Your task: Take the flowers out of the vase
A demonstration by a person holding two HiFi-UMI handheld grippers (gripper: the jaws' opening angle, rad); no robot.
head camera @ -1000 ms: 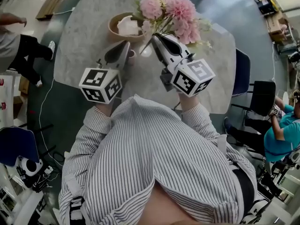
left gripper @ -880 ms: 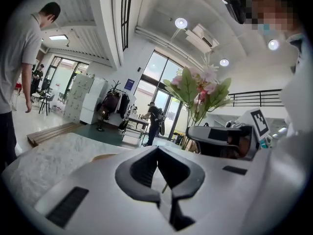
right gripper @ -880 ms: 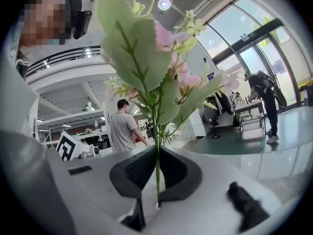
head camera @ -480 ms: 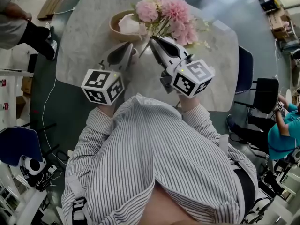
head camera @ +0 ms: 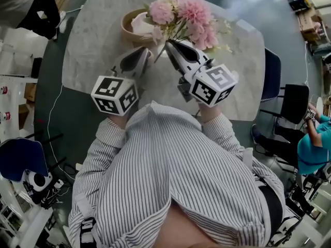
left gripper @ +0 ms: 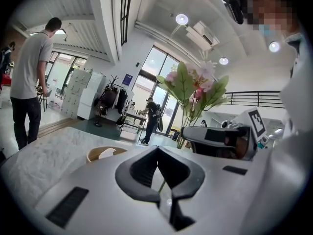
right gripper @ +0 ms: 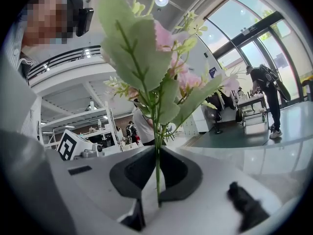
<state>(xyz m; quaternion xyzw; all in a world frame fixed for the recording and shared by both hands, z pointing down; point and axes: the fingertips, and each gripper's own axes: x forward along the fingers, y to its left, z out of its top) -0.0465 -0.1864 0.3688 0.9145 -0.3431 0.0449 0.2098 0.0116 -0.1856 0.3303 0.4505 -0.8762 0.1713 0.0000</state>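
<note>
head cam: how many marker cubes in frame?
2. One marker cube sits on the left gripper, over the near edge of the table. The other is on the right gripper, to its right. None seems hidden.

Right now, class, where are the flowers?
In the head view, the flowers stand over the table's far middle, right of the bowl, their stem pinched in the right gripper.
</note>
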